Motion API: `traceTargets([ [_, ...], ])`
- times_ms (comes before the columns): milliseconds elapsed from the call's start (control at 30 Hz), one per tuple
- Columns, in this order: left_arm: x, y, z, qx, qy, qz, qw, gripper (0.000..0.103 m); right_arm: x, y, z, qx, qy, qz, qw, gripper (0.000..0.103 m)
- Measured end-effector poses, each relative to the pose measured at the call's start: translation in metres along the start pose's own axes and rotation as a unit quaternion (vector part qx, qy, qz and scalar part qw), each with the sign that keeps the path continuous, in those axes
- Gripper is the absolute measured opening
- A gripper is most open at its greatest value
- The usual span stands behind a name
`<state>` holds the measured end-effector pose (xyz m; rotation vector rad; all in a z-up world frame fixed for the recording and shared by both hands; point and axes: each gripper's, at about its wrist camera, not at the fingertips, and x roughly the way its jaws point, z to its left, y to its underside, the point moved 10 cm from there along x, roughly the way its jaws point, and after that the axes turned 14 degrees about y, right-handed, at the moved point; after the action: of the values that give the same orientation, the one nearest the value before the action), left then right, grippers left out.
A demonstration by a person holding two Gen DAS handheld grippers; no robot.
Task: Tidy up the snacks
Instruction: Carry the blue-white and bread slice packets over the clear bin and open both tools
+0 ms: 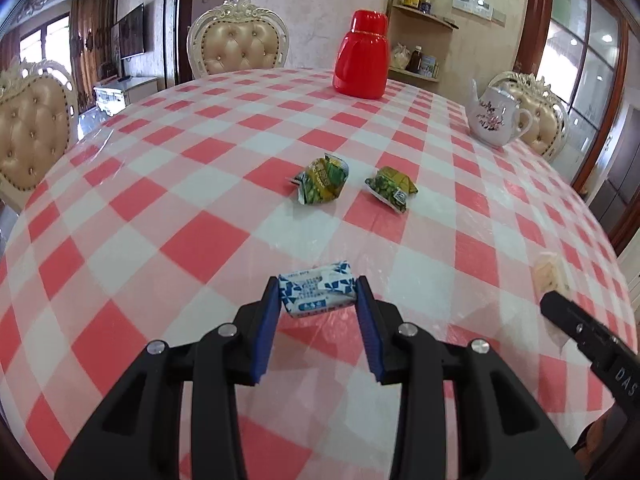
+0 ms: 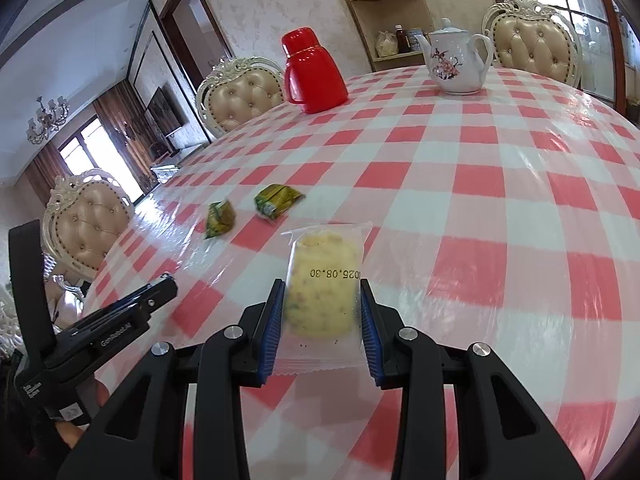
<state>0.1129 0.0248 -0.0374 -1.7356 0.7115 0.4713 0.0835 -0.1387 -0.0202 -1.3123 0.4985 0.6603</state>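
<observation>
Above the pink-and-white checked plastic tablecloth [image 1: 192, 216]: left gripper [image 1: 318, 298], blue pads clamped on a small blue-and-white wrapped snack [image 1: 316, 289], held clear of the cloth. Right gripper [image 2: 322, 304], blue pads pressed against both sides of a clear plastic packet with a pale yellow biscuit [image 2: 322, 288], date stamp facing up.

Further out on the cloth: two green-and-yellow crinkled snack packets [image 1: 322, 180] [image 1: 390, 187], lying near each other, apart, well ahead of both tools.

Toward the far edge: red plastic thermos jug [image 1: 362, 56], upright; white flower-patterned ceramic teapot [image 1: 494, 114], upright, well apart from the jug.

Around the table: cream tufted chairs with carved white frames [image 1: 240, 42].
</observation>
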Motion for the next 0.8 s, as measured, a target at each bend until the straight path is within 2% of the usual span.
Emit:
traceTargets([
  [400,-0.042,0.028,-0.01,-0.001,0.016,-0.025,0.9996,0.038,-0.039,0.046,0.02,0.003,-0.028,0.006,1.0,0.035],
  [800,-0.103,0.058,-0.012,0.044,0.009,-0.035,0.9983,0.038,-0.073,0.084,0.051,-0.018,-0.063,0.015,0.998,0.035],
])
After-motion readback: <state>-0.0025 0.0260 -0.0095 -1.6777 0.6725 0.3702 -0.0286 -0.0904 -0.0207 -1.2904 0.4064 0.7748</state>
